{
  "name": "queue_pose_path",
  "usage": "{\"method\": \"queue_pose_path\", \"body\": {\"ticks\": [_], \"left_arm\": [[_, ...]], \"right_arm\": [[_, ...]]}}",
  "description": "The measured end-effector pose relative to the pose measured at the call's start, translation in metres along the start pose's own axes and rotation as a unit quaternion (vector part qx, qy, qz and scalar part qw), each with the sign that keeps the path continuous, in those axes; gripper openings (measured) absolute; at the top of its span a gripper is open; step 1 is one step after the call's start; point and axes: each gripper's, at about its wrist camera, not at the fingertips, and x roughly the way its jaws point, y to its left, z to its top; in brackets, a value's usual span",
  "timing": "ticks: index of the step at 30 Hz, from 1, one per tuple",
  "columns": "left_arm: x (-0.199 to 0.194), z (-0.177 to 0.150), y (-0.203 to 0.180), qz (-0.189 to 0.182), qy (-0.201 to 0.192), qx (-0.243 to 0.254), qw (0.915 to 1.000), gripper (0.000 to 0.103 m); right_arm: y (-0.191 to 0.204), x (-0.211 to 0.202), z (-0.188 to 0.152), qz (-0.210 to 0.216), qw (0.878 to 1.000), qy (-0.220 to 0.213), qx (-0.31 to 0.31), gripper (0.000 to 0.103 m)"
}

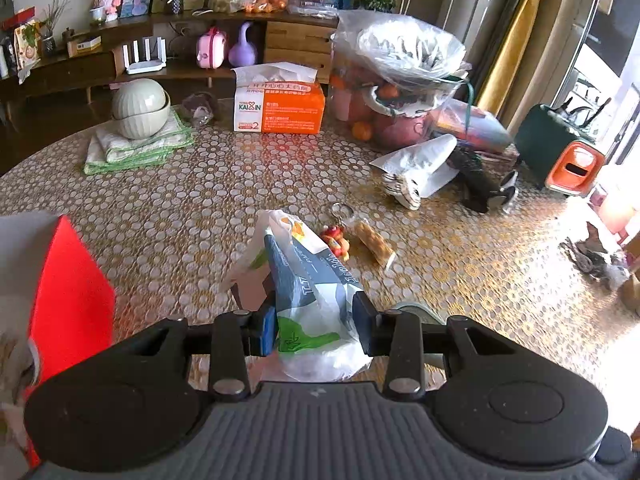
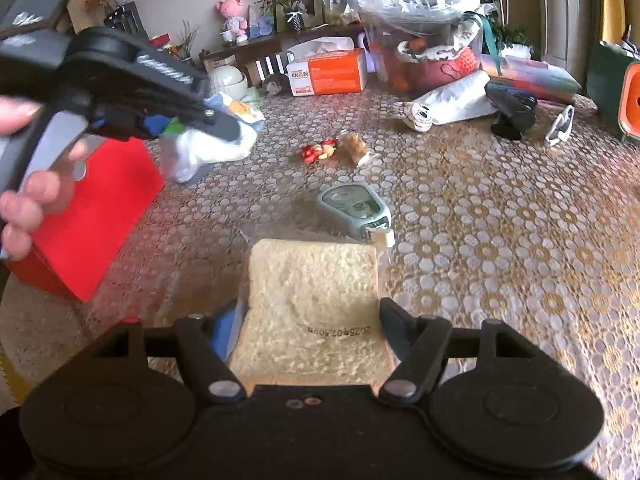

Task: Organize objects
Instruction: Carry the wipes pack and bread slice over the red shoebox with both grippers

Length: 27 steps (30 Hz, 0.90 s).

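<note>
On the patterned table (image 2: pixel 500 220), left tool (image 1: pixel 314 326) clamped on printed bag (image 1: pixel 308 280), right tool (image 2: pixel 310 330) clamped on wrapped bread (image 2: pixel 312 288).

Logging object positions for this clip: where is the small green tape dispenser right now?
In the right wrist view the small green tape dispenser lies on the patterned tablecloth near centre, just beyond the wrapped bread slice.
</note>
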Motion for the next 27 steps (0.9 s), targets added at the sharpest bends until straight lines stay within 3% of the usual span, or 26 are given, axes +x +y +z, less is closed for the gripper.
{"method": "queue_pose_path", "body": {"ticks": [7, 12, 16, 19, 27], "left_arm": [[-0.045, -0.022, 0.006, -0.013, -0.016, 0.007, 0.9998, 0.037], [-0.078, -0.039, 0.02, -0.016, -0.027, 0.008, 0.9995, 0.037], [-0.104, -0.049, 0.033, -0.009, -0.04, 0.015, 0.999, 0.037], [-0.125, -0.054, 0.044, -0.003, -0.053, 0.022, 0.9983, 0.037], [-0.168, -0.066, 0.084, 0.017, -0.07, 0.022, 0.9971, 0.037]], "right_arm": [[-0.006, -0.014, -0.006, 0.056, 0.996, 0.038, 0.05, 0.071], [-0.019, -0.02, -0.006, 0.141, 0.979, 0.056, 0.137, 0.071], [-0.017, -0.029, 0.001, 0.136, 0.977, 0.044, 0.157, 0.071], [0.002, -0.042, 0.012, 0.118, 0.985, 0.026, 0.121, 0.071], [0.054, -0.053, 0.044, 0.107, 0.993, 0.006, 0.053, 0.071]]}}
